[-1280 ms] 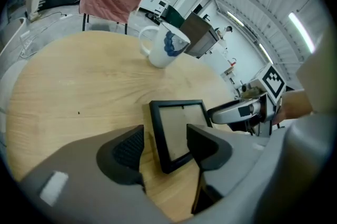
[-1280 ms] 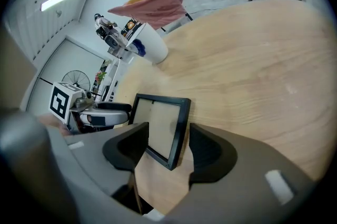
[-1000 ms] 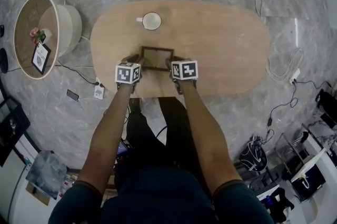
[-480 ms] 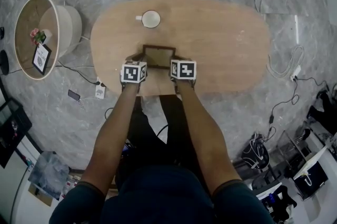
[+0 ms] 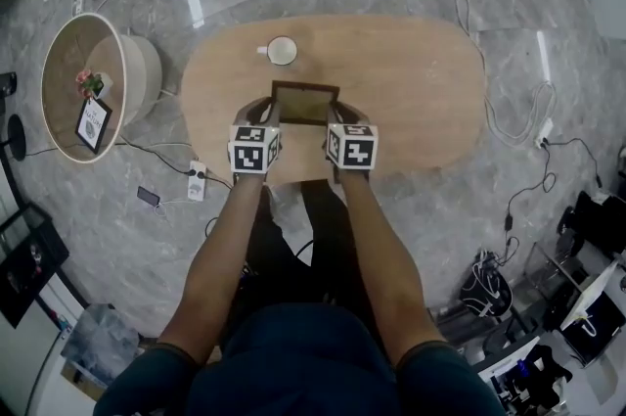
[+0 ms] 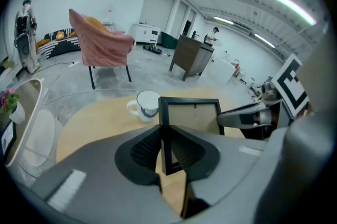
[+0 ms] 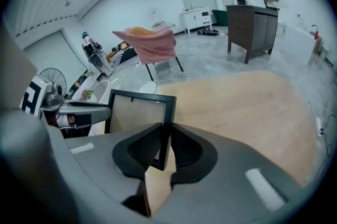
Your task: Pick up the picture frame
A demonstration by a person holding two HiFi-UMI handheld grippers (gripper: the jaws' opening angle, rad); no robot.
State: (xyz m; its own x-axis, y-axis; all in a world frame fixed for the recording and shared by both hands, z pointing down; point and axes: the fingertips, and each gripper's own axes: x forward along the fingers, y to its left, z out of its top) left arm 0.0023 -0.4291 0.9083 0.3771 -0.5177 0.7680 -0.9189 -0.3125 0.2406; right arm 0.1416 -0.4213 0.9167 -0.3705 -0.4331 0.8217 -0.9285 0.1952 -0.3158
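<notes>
The picture frame (image 5: pixel 305 103), dark-edged with a tan back, hangs above the wooden table (image 5: pixel 421 91), held by its two side edges. My left gripper (image 5: pixel 269 114) has the frame's left edge (image 6: pixel 165 128) between its pads, and its jaws are still closing on it. My right gripper (image 5: pixel 333 117) is shut on the right edge (image 7: pixel 168 117). In the left gripper view the frame (image 6: pixel 190 115) stands upright with the right gripper's finger (image 6: pixel 242 117) at its far side. The right gripper view shows the frame's back (image 7: pixel 138 115).
A white mug (image 5: pixel 282 51) stands on the table just beyond the frame. A round side table (image 5: pixel 68 81) with a small plant and a card is at the left. Cables run over the grey floor. A pink-draped chair (image 6: pixel 100 44) and a dark cabinet (image 6: pixel 192 54) stand farther off.
Both grippers closed on the frame's side edges and rose together, which lifted the frame off the table and tilted it upright.
</notes>
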